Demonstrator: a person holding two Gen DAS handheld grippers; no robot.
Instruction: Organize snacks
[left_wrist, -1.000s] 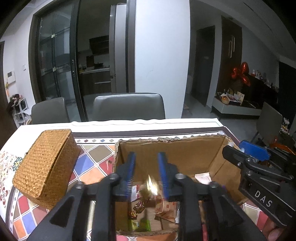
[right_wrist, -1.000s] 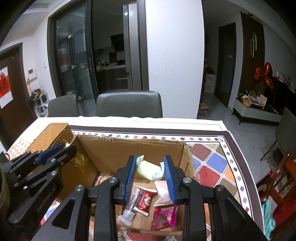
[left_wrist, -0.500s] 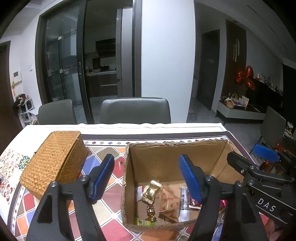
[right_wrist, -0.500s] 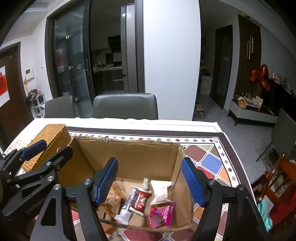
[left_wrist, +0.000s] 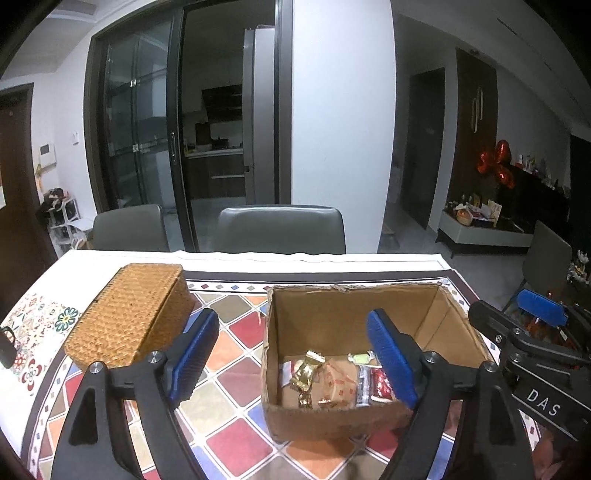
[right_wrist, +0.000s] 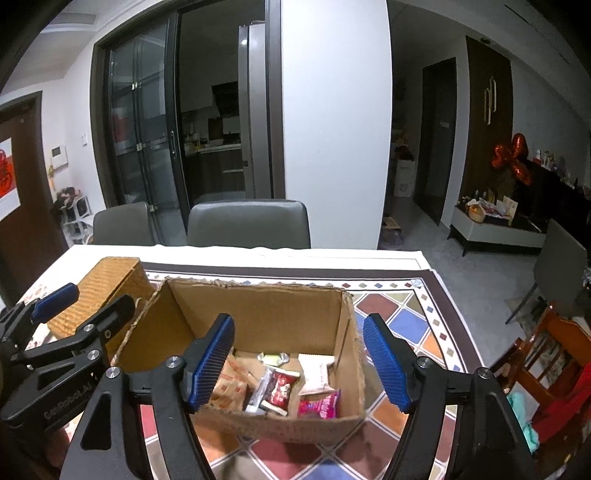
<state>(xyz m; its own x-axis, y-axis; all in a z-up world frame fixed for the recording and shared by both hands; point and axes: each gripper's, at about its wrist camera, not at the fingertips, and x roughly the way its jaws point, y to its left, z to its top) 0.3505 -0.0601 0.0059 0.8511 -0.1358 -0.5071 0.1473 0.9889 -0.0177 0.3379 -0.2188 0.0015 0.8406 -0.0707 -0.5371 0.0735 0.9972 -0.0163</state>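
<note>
An open cardboard box (left_wrist: 354, 306) (right_wrist: 266, 314) stands on the patterned tablecloth with several wrapped snacks on its floor: a gold-foil one (left_wrist: 306, 371), a tan packet (left_wrist: 334, 384), a dark red packet (right_wrist: 280, 387), a white packet (right_wrist: 316, 373) and a pink packet (right_wrist: 319, 404). My left gripper (left_wrist: 295, 358) hovers above the box's near left corner, jaws still opening, nothing between them. My right gripper (right_wrist: 297, 360) hangs open over the box's near side, also holding nothing.
A woven wicker box (left_wrist: 136, 310) (right_wrist: 107, 284) sits left of the cardboard box. Two grey chairs (left_wrist: 280, 229) stand behind the table's far edge. A wooden chair (right_wrist: 546, 362) with cloth on it stands at the right of the table.
Both grippers opened from nearly shut and drew up and back from inside the box. The gold-foil snack and the pale green one left the jaws and now lie in the box.
</note>
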